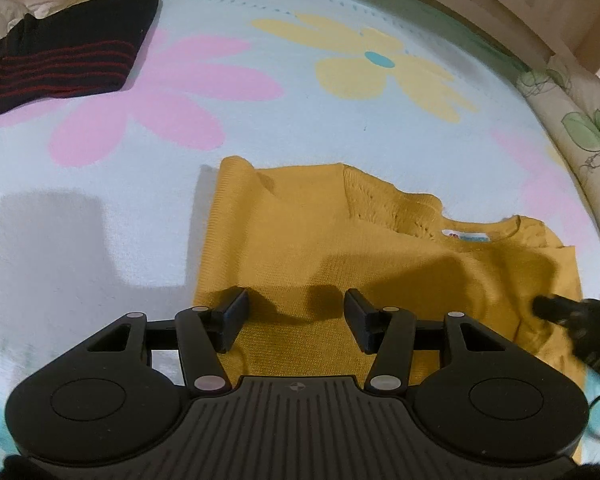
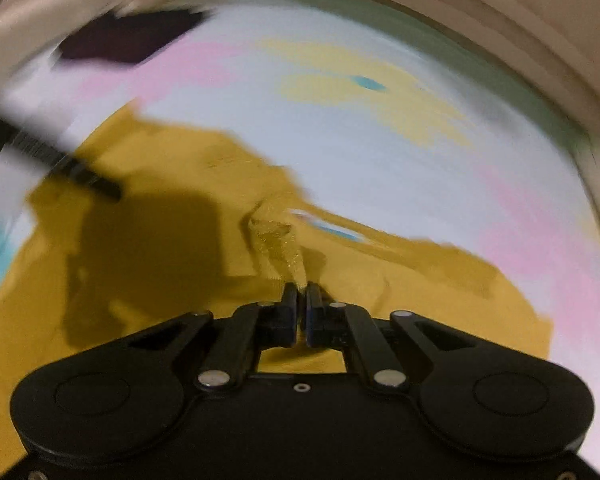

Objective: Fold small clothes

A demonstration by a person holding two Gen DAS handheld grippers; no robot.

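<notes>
A mustard-yellow knit sweater (image 1: pixel 340 248) lies on a pale blue flowered blanket (image 1: pixel 260 128), its left side folded over and its neck label showing at the right. My left gripper (image 1: pixel 296 308) is open and empty, just above the sweater's near part. My right gripper (image 2: pixel 302 296) is shut on a pinch of the sweater (image 2: pixel 276 240) and lifts a ridge of the knit; that view is blurred by motion. The right gripper also shows at the right edge of the left wrist view (image 1: pixel 560 312). The left gripper shows as a dark bar in the right wrist view (image 2: pixel 72 168).
A folded black garment with red stripes (image 1: pixel 68 52) lies at the far left of the blanket. A leaf-patterned cushion (image 1: pixel 580 128) borders the right side. A light wooden bed frame (image 1: pixel 480 0) runs along the back.
</notes>
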